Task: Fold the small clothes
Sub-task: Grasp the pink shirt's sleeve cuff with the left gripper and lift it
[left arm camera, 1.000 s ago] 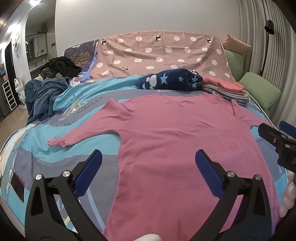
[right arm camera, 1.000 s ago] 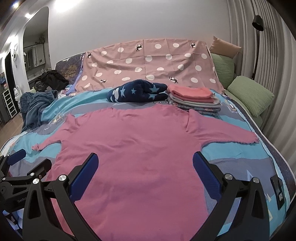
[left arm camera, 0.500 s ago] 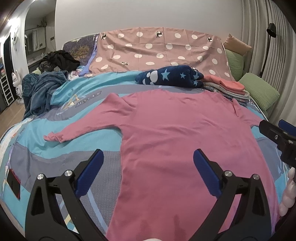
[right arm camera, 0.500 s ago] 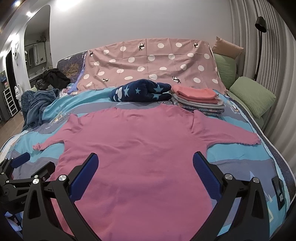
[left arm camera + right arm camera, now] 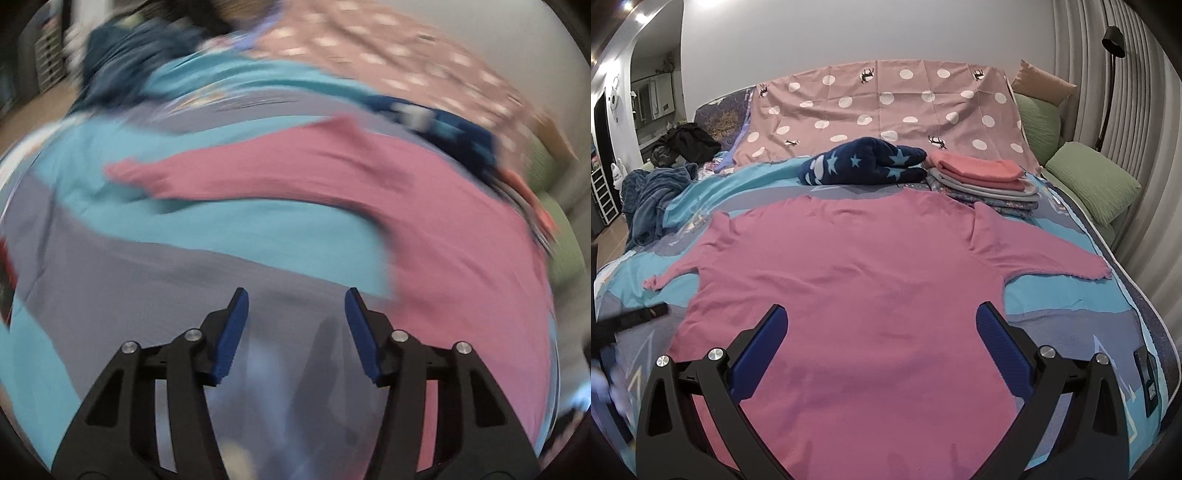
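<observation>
Two blue-padded jaws of the left gripper stand apart and empty above grey bedspread, the blurred pink shirt right of them. Right gripper hovers with jaws wide apart over that shirt, spread flat before the folded stack.

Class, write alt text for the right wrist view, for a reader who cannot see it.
A pink long-sleeved top lies flat, sleeves spread, on a blue and grey bedspread, framed by the open fingers of the right hand-held gripper. Beyond it sit a navy star-print garment and a stack of folded clothes.
</observation>
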The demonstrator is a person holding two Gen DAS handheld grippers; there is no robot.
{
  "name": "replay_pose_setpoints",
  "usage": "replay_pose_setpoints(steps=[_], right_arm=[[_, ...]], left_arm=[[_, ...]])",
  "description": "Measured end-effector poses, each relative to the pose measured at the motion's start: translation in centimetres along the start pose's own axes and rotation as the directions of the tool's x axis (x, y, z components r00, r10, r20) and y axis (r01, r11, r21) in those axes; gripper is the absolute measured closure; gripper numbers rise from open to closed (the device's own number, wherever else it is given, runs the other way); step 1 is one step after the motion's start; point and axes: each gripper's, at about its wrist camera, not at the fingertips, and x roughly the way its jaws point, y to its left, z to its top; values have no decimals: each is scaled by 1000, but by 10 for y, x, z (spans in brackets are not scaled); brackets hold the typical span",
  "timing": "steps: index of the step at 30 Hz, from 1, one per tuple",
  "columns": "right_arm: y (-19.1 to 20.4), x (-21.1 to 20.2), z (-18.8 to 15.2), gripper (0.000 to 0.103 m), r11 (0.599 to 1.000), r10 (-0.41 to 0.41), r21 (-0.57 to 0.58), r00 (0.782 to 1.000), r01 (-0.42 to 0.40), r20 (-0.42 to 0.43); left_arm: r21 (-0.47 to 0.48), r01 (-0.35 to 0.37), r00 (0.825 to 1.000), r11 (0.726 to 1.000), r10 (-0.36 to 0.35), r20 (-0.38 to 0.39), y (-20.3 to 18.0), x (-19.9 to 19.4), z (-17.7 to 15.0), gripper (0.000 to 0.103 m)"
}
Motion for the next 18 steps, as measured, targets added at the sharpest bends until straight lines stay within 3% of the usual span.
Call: replay_pose_setpoints(steps=[5,9,12,15,17,18], right_arm=[[-6,21,0,1,1000,-16,7,999,16,-37],[-8,36,0,1,1000,-29,3,998,29,-62],[-8,47,1,1,999,-39,3,996,40,-81],[-8,57,3,1,999,-46,3,994,47,-94],[-7,63,4,1,999,-50,4,994,50,-102],[-7,65,4,1,999,-51,5,993,51,-105]], left_arm=[[-284,-63,998,957,56,-34,101,37,47,50],[-444,-85,996,892,65,-59,163,69,84,49],[-510,-80,996,856,43,-84,188,98,108,42],[-525,-149,986,838,89,-139,201,128,124,41],[-540,-163,983,826,89,-160,209,142,130,45],[-553,-154,985,819,81,-153,212,146,133,58]])
